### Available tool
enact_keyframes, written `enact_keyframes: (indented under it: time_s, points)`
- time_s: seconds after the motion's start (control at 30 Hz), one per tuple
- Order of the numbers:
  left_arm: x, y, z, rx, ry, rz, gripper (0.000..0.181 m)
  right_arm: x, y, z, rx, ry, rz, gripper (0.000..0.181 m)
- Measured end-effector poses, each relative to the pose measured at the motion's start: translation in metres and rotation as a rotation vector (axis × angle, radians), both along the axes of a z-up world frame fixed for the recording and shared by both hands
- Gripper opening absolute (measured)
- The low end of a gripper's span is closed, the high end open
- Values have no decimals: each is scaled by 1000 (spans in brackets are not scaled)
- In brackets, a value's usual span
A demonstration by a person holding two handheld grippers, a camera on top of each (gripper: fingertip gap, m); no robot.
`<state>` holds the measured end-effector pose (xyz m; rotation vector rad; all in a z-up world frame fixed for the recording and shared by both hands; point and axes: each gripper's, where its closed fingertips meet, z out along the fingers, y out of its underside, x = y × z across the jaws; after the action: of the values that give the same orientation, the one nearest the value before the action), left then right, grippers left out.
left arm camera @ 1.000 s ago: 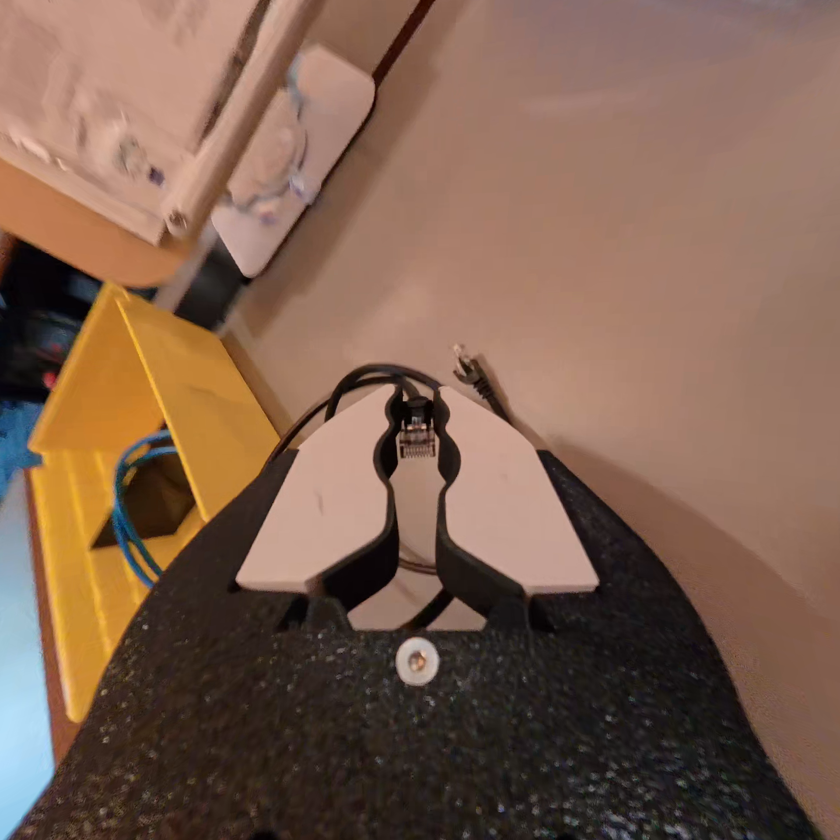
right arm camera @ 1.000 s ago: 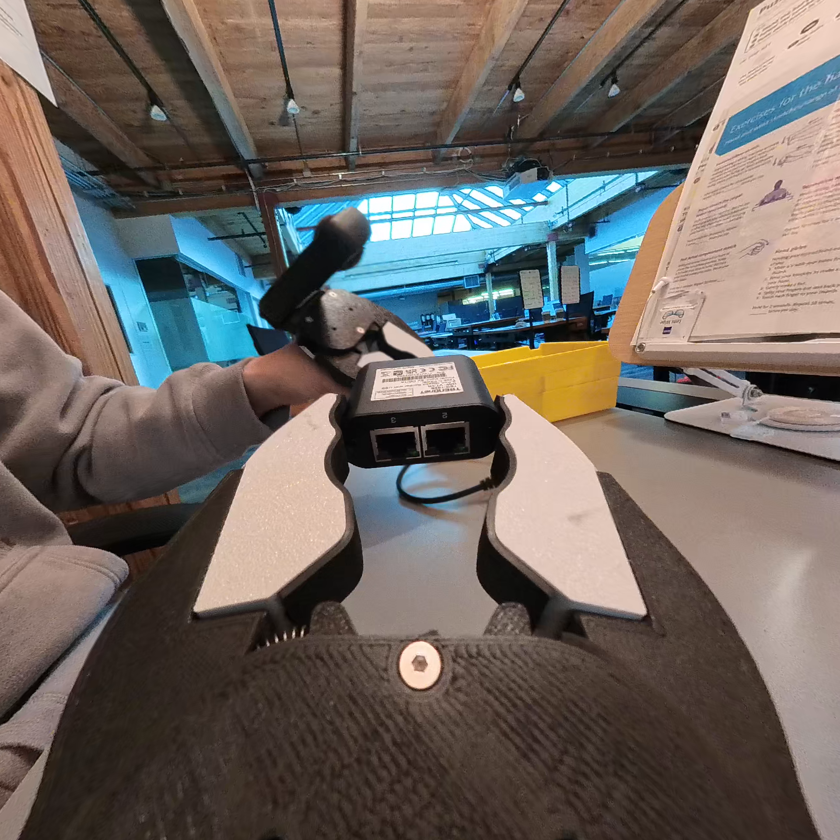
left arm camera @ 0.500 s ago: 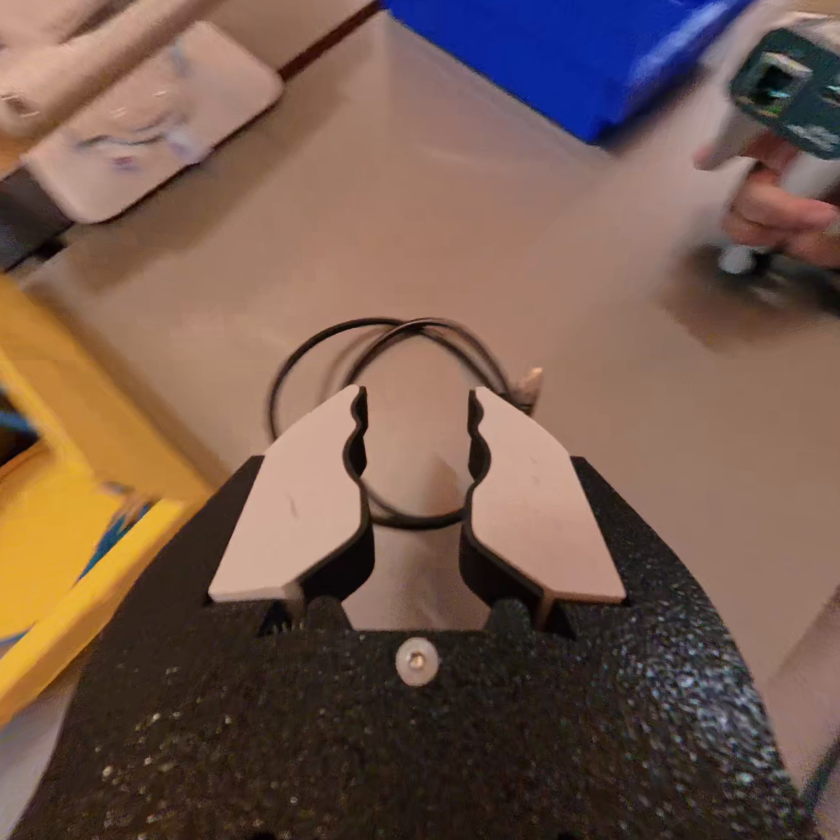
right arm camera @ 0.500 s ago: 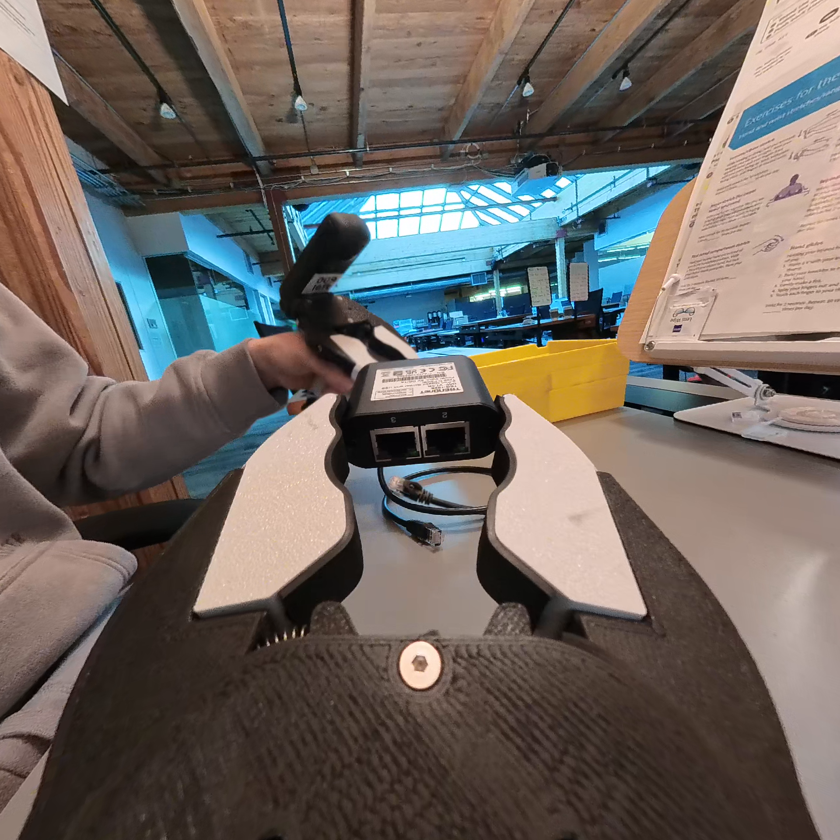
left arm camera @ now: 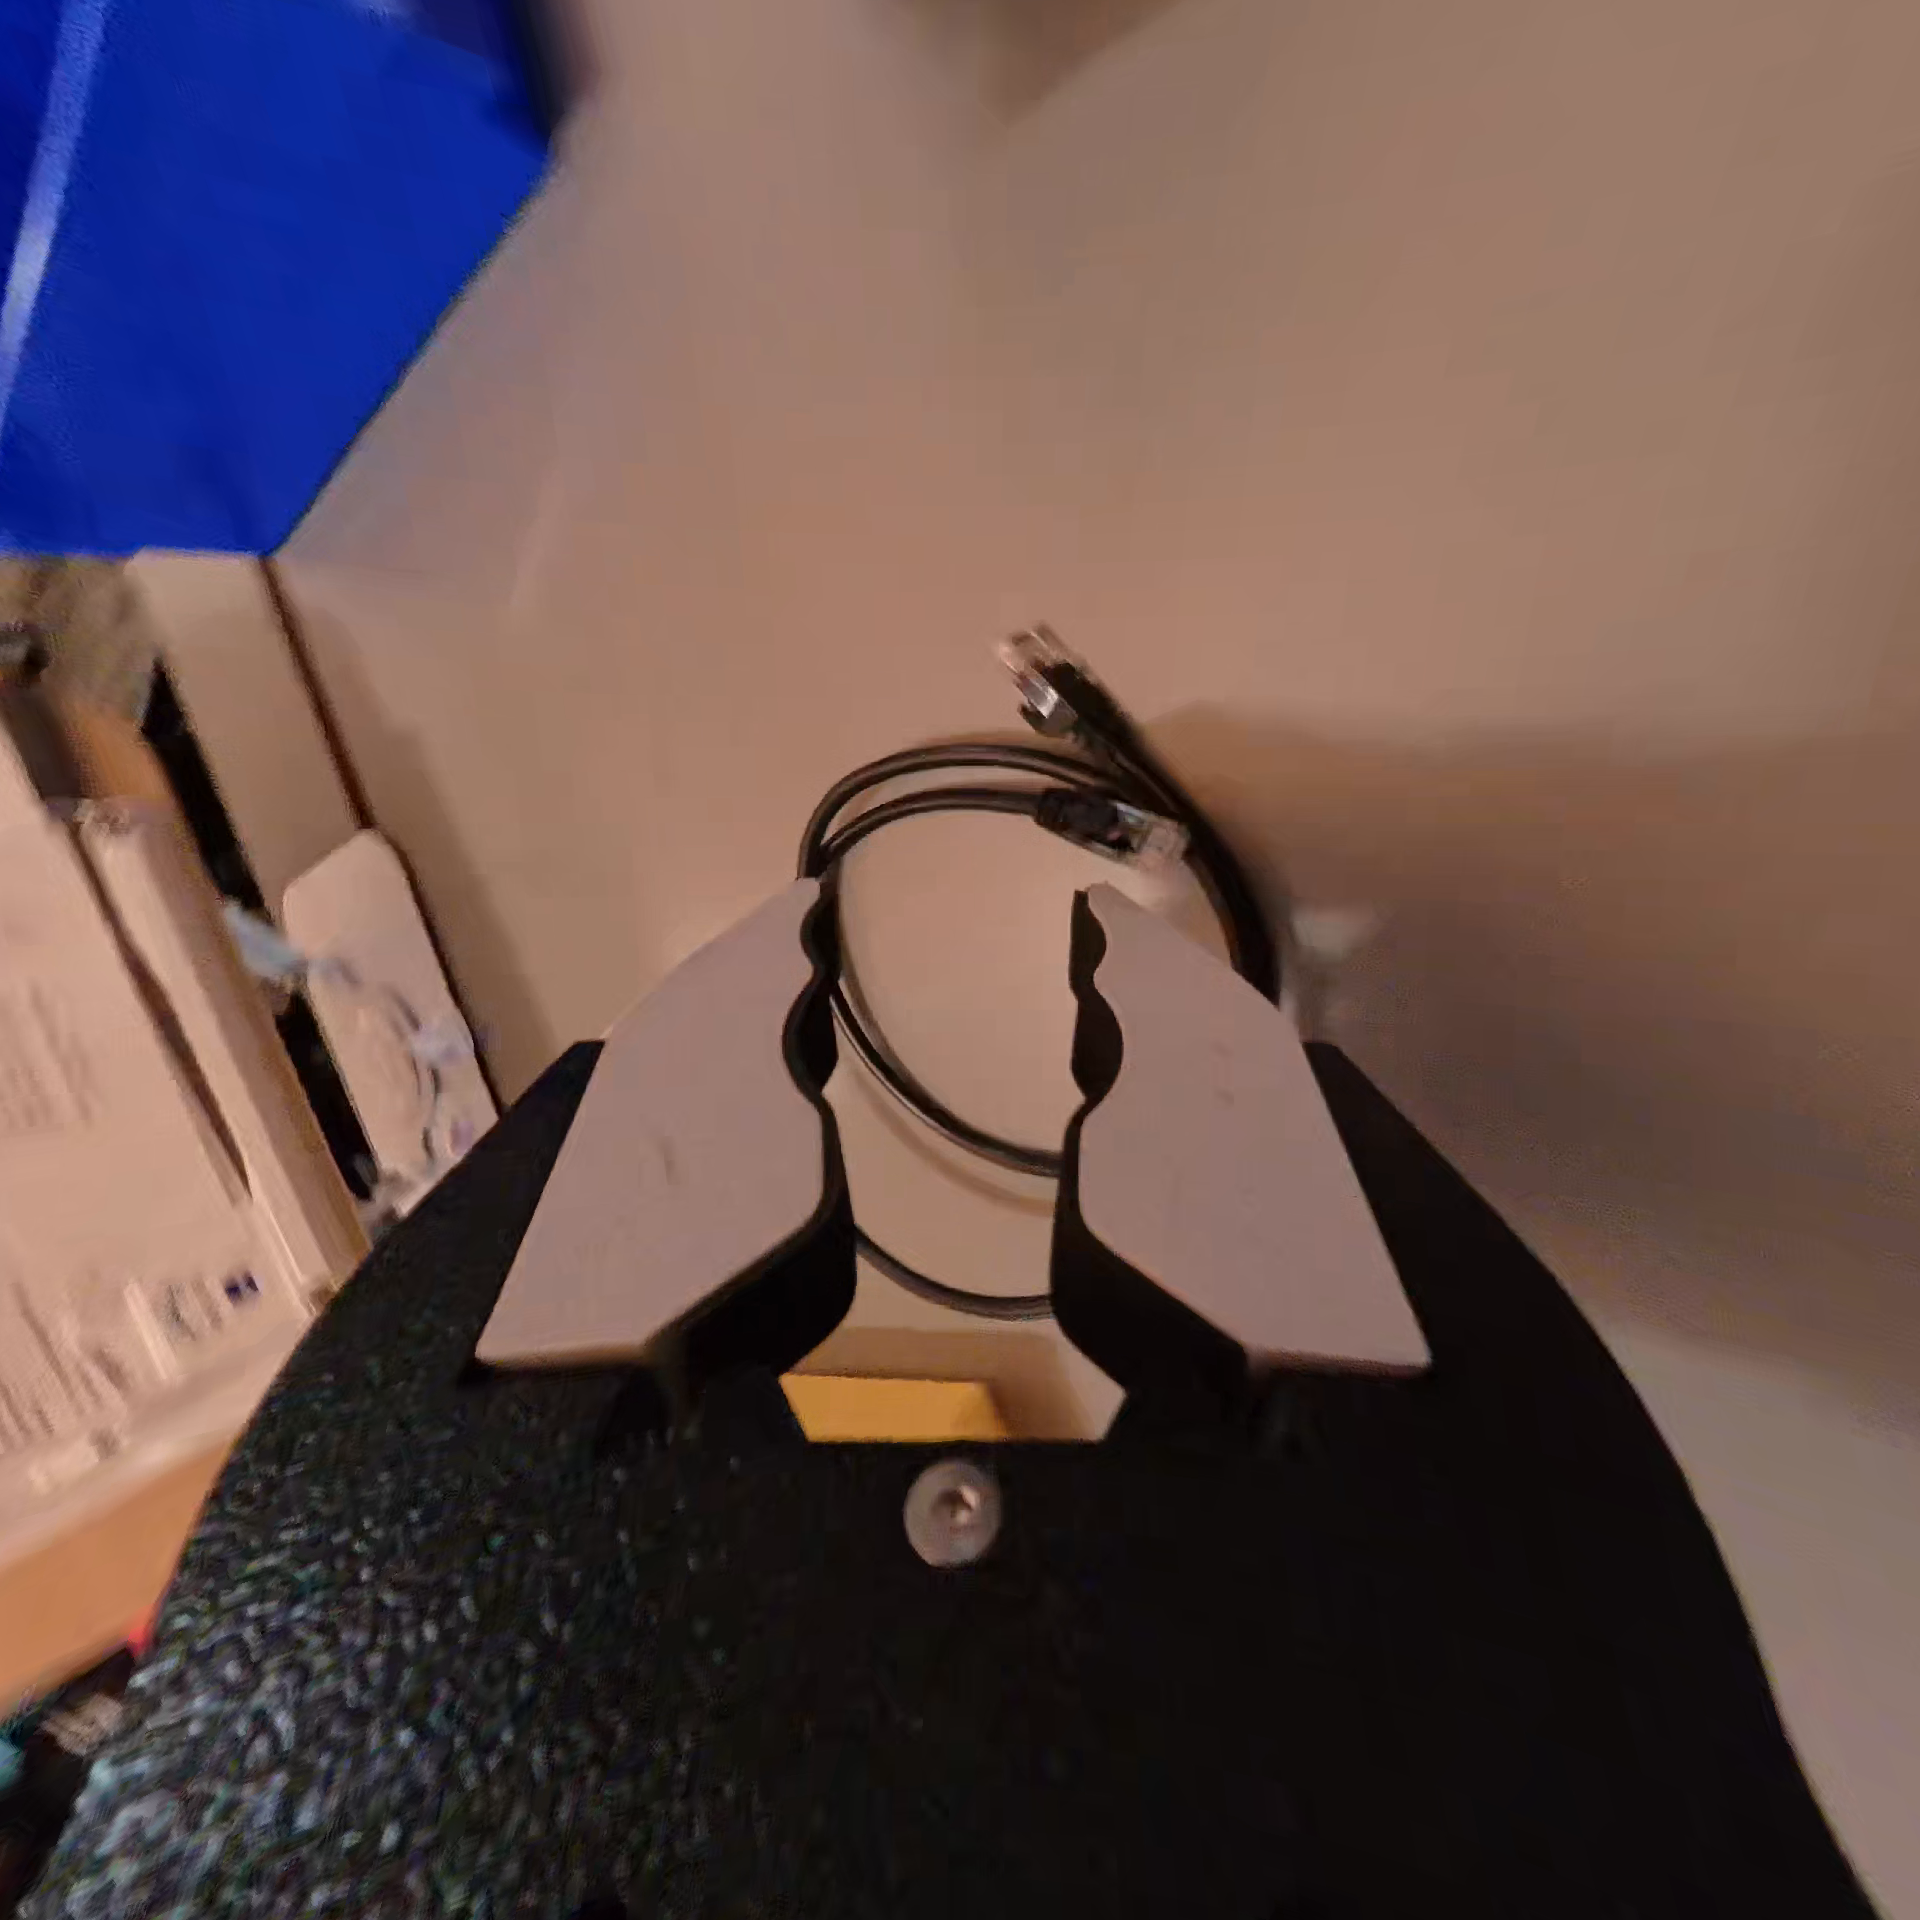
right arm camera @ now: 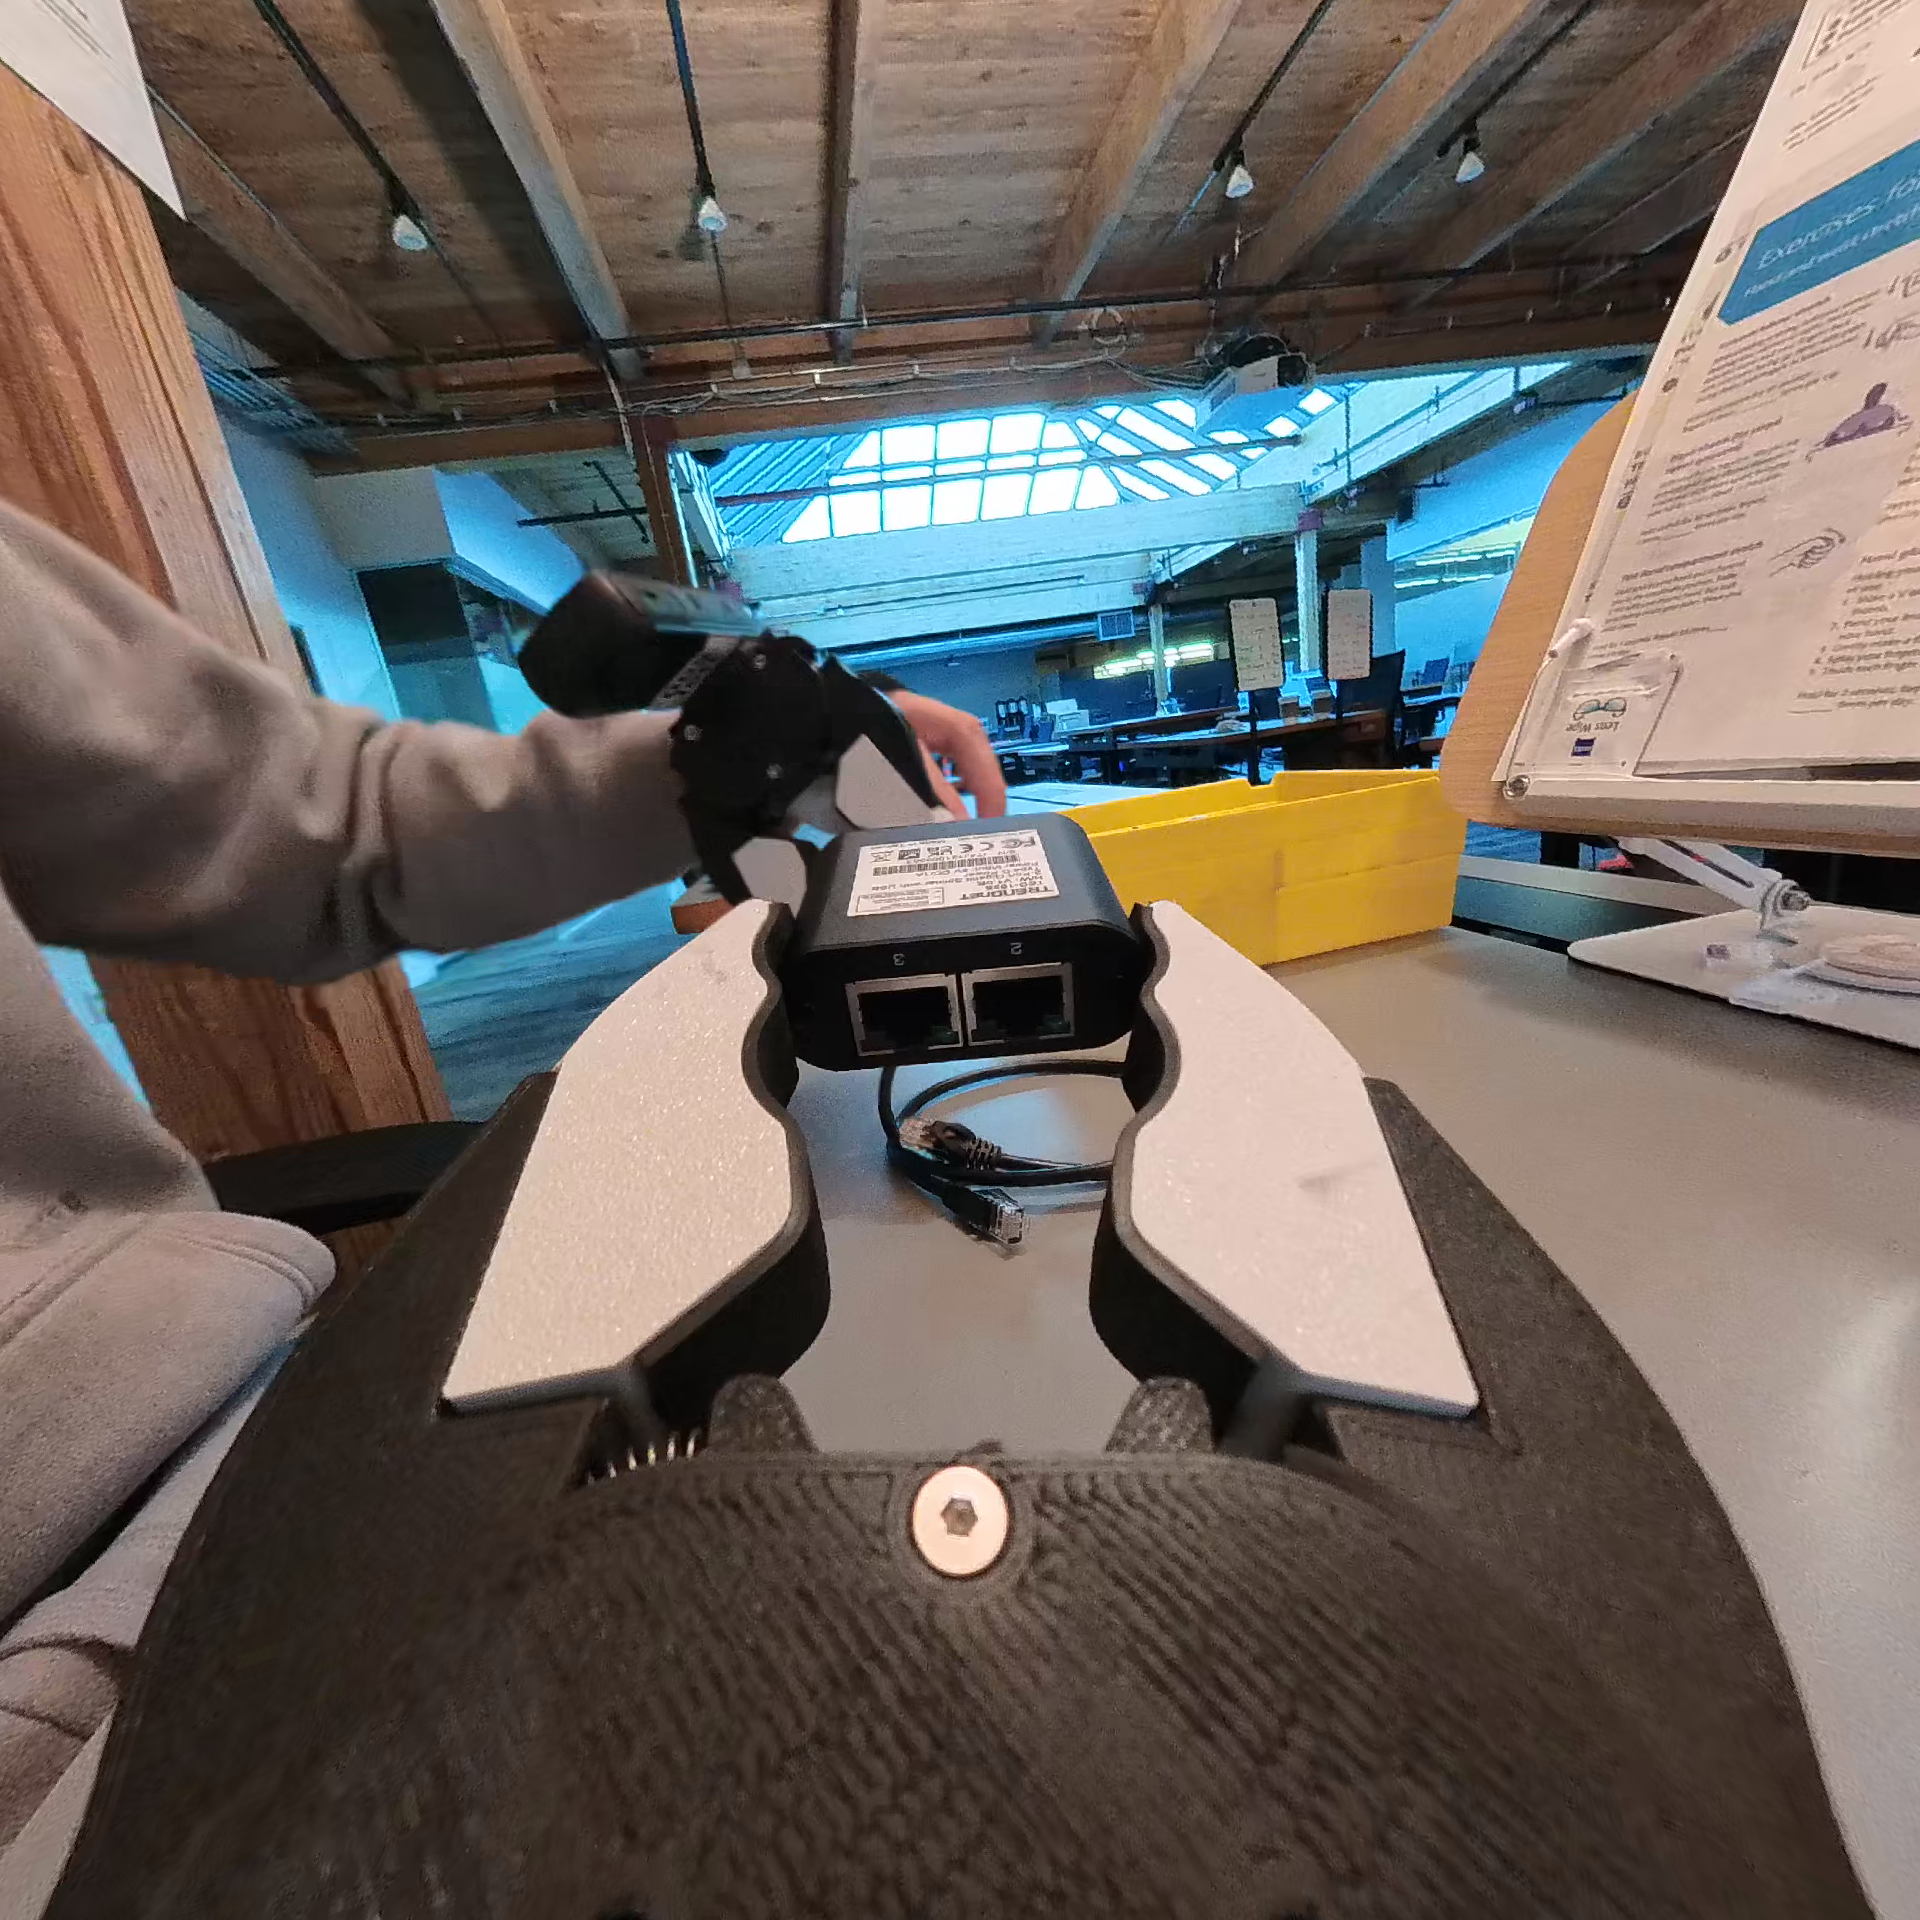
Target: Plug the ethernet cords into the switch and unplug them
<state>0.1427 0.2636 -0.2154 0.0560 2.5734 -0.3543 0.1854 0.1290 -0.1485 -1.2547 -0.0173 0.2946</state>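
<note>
My right gripper is shut on the black switch and holds it above the table, its two empty ports facing the camera. Below it a coiled black ethernet cord lies on the grey table with both clear plugs free. In the left wrist view the same cord lies on the table just ahead of and under my left gripper, which is open and empty; two plugs point right. The left gripper also shows in the right wrist view, behind the switch.
A yellow bin stands at the back of the table. A document stand with papers and its white base are at the right. A blue bin is at the upper left of the left wrist view. A grey-sleeved arm reaches in from the left. The grippers' ends are close to 15 cm from one another.
My left gripper held a cord plug one second ago, then opened and let it go; the cord now lies on the table. The left gripper has swung round. The right gripper keeps the switch steady.
</note>
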Motion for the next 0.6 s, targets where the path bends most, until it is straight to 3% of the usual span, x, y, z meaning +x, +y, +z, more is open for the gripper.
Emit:
enact_keyframes:
  time_s: [0.13, 0.27, 0.37, 0.5, 0.6]
  points:
    - [7, 10, -23, 354, 99, -274, 52, 2, -2, 1, 16, 14, 1, 62]
    - [7, 5, -47, 581, 145, -546, 51, 4, -5, 3, 37, 33, 4, 62]
    - [18, 4, -62, 709, 88, -708, 48, 5, -6, 4, 47, 41, 10, 62]
    - [26, -4, -69, 688, 114, -719, 28, 4, -7, 4, 51, 42, 21, 62]
    - [25, -7, -67, 606, 249, -510, 13, 4, -7, 4, 50, 43, 27, 62]
